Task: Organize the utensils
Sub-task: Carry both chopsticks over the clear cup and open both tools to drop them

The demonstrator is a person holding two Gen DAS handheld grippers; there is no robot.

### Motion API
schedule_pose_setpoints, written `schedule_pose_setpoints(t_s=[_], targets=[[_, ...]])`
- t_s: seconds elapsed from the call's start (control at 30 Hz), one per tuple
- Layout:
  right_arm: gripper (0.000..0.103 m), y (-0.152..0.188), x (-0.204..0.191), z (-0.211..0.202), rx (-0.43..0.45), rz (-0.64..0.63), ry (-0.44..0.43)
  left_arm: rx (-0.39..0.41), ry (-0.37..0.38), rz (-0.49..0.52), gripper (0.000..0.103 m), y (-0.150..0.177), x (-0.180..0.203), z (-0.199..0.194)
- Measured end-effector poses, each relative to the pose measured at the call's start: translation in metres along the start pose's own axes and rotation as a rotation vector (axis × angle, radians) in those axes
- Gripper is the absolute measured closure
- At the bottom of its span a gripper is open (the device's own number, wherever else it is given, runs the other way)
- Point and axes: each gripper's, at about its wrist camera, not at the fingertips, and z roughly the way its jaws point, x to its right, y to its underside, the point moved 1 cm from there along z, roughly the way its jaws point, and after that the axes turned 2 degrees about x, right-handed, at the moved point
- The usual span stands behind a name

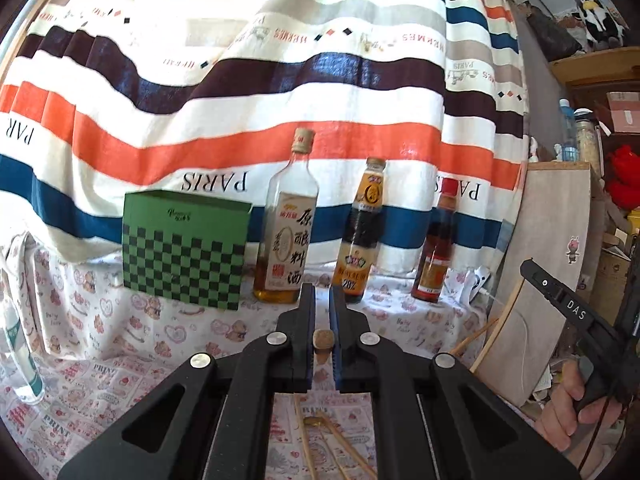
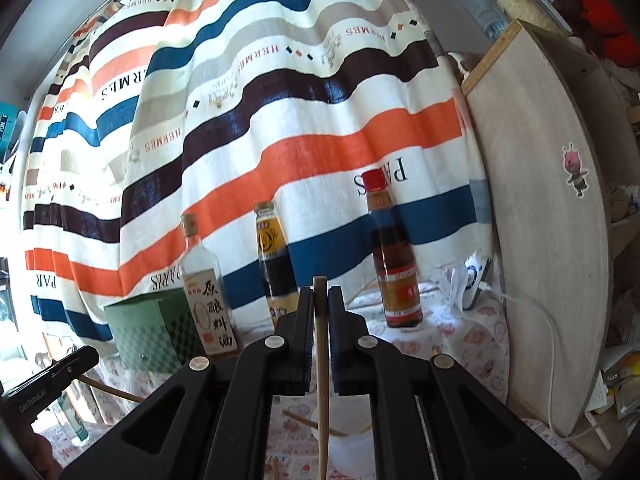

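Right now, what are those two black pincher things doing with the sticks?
A person is tidying utensils with a gripper in each hand. The left gripper is shut on a short wooden handle end, seen end-on. The right gripper is shut on an upright wooden stick, probably a chopstick. Both are held above a table with a printed cloth, where more chopsticks lie. A green checkered box and three bottles stand behind.
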Motion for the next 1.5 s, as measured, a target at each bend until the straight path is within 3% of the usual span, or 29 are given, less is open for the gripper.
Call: schedule_pose_setpoints(t_s=[0.27,0.5,0.63,0.73,0.87,1.0,1.13,1.17,1.23,1.27,1.3,1.33,1.5], targets=[[0.095,-0.047,0.03,0.012,0.161,0.051,0.06,-0.012,0.073,0.108,0.097,-0.036,0.069,0.033],[0.095,-0.035,0.064,0.034,0.24,0.137,0.106,-0.102,0.122,0.114,0.097,-0.018,0.101,0.072],[0.095,-0.013,0.062,0.056,0.197,0.056,0.16,-0.121,0.128,0.097,0.097,-0.002,0.101,0.083],[0.095,0.001,0.068,0.075,0.1,0.11,0.113,-0.153,0.123,0.057,0.097,0.008,0.095,0.093],[0.095,0.011,0.065,0.088,0.041,0.081,0.098,-0.182,0.108,0.05,0.097,0.018,0.088,0.101],[0.095,0.019,0.07,0.103,-0.056,0.129,0.038,-0.214,0.114,0.047,0.097,0.029,0.087,0.111],[0.095,0.022,0.085,0.12,-0.173,0.225,-0.064,-0.245,0.17,0.012,0.097,0.037,0.084,0.119],[0.093,0.022,0.087,0.122,-0.182,0.236,-0.068,-0.245,0.16,0.022,0.097,0.038,0.084,0.12],[0.069,0.02,0.09,0.123,-0.205,0.249,-0.094,-0.24,0.141,0.036,0.097,0.038,0.083,0.122],[0.044,0.019,0.09,0.124,-0.219,0.25,-0.11,-0.23,0.129,0.036,0.096,0.037,0.081,0.122],[0.036,0.017,0.09,0.123,-0.216,0.247,-0.114,-0.226,0.116,0.037,0.087,0.036,0.079,0.122],[0.036,0.014,0.089,0.12,-0.204,0.237,-0.105,-0.221,0.107,0.038,0.076,0.034,0.076,0.121],[0.036,-0.008,0.079,0.102,-0.151,0.182,-0.095,-0.154,0.058,0.056,0.057,0.021,0.063,0.103]])
